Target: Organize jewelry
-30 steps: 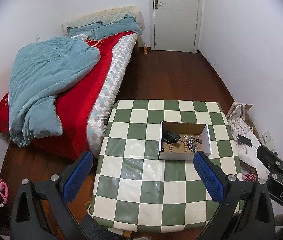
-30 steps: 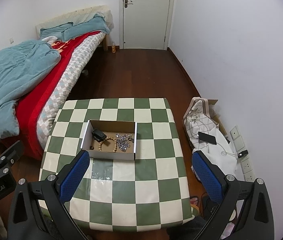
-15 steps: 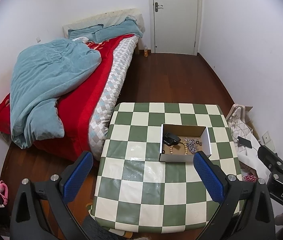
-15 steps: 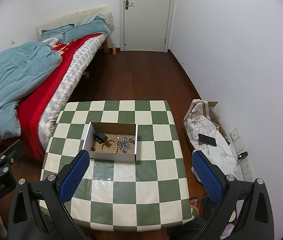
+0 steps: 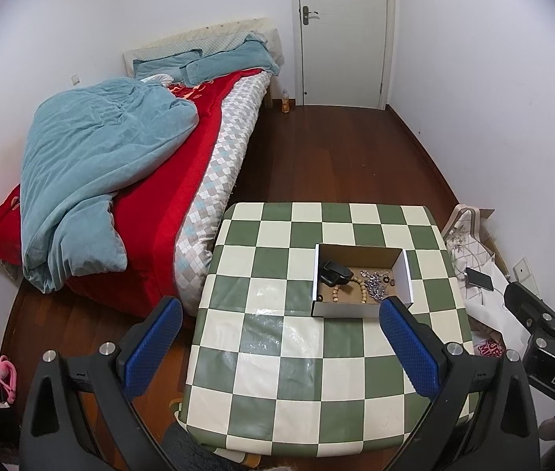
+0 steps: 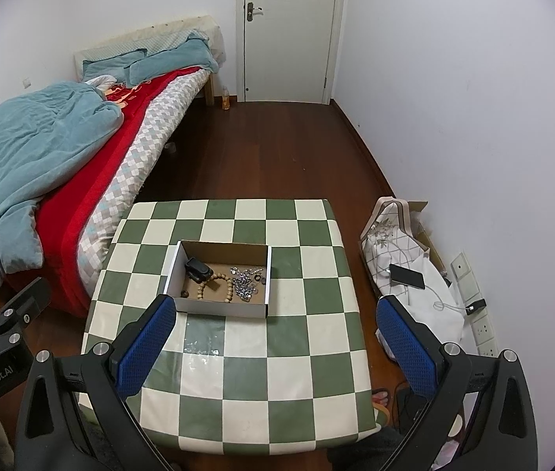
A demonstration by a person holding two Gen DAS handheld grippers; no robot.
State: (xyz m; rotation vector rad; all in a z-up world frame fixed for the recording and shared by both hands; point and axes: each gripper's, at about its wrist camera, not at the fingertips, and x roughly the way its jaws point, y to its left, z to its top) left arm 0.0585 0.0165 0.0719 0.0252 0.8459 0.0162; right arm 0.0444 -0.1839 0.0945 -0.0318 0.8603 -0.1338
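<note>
Both the left tool (image 5: 275, 337) and the right tool (image 6: 275, 337) are held wide and empty, high above the checked counter (image 6: 238, 384). Farther off, in the open cardboard box (image 6: 220, 306) on it, the bead bracelet (image 6: 218, 282) and tangled silver chain (image 6: 244, 280) are judged light, limp and slippery, best pinched across one strand. Compared with a second ago, the box is seen slightly farther away.

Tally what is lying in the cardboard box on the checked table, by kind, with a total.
Inside the cardboard box:
Black clip-like object: 1
Wooden bead bracelet: 1
Heap of small silver pieces: 1 heap; single pieces too small to count
Loose dark bead: 1
Total: 4 groups
</note>
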